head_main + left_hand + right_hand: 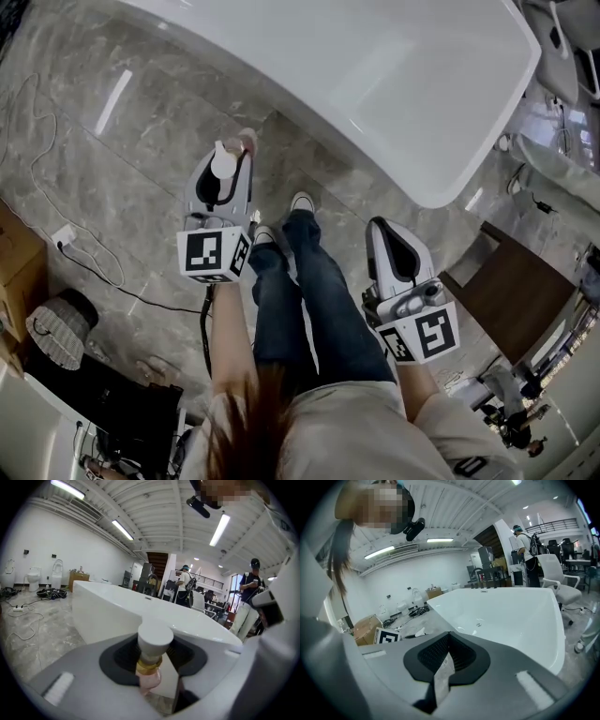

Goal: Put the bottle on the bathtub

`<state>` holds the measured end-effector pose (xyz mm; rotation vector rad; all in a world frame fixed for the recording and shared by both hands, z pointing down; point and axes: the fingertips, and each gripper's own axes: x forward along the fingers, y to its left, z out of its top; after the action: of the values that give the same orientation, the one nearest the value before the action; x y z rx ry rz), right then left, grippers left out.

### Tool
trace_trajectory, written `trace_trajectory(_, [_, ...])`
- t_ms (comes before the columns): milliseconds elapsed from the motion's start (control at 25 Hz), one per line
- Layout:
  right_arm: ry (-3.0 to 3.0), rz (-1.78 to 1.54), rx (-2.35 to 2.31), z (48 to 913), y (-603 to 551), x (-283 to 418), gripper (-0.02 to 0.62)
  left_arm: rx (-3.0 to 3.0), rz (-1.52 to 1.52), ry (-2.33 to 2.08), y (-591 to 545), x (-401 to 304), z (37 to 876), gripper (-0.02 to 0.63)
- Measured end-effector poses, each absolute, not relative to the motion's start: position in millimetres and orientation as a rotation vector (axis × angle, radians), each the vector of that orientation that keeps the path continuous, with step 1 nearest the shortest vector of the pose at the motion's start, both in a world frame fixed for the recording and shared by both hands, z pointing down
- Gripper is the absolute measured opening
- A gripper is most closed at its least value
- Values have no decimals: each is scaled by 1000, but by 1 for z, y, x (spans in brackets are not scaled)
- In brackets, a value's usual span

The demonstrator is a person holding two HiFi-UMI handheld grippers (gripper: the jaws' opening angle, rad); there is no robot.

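The left gripper (152,662) was found closed on the bottle (153,641), and that hold was judged the main source of risk. The jaws stood narrow, pinching the bottle about its gold collar and the top of its pink body, with the white cap standing clear above the dark pads. The exact contact line could not be made out. A hold this high on a small bottle, on what appeared to be a smooth round surface, could let it swing or slip during the carry. In the head view the left gripper (223,183) held the bottle (225,165) over the marble floor (112,141), near the bathtub (403,178) but short of its rim, so a slip here would likely drop it on hard stone. The second risk lay at the landing. The rim of the bathtub (117,606) looked glossy and not broad, and a bottle released tilted or off-centre might topple into the basin or back to the floor. The right gripper (443,674) had its jaws brought together with nothing between them, and in the head view the right gripper (392,251) hung idle beside the person's leg, apart from the tub. A loose cable (84,262) lay on the floor to the left, well clear of the shoes (300,202), and was noted as a minor trip hazard only.
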<state>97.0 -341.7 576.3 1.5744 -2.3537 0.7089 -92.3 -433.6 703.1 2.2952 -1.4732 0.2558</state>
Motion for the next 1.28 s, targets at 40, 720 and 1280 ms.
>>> trace_trajectory(40, [-2356,697,1593,585,-338,97,-2,2302,249,-1465,-429,-93,713,209])
trace_trajectory(720, [-2395,546,1726,714,-312,88,-2,2404,300,-1309,-397,-93,883,207])
trace_trajectory(1280, [-2499,266,1619,826,-343,84,-2,2485,257,-1302,-421,-93,991,208])
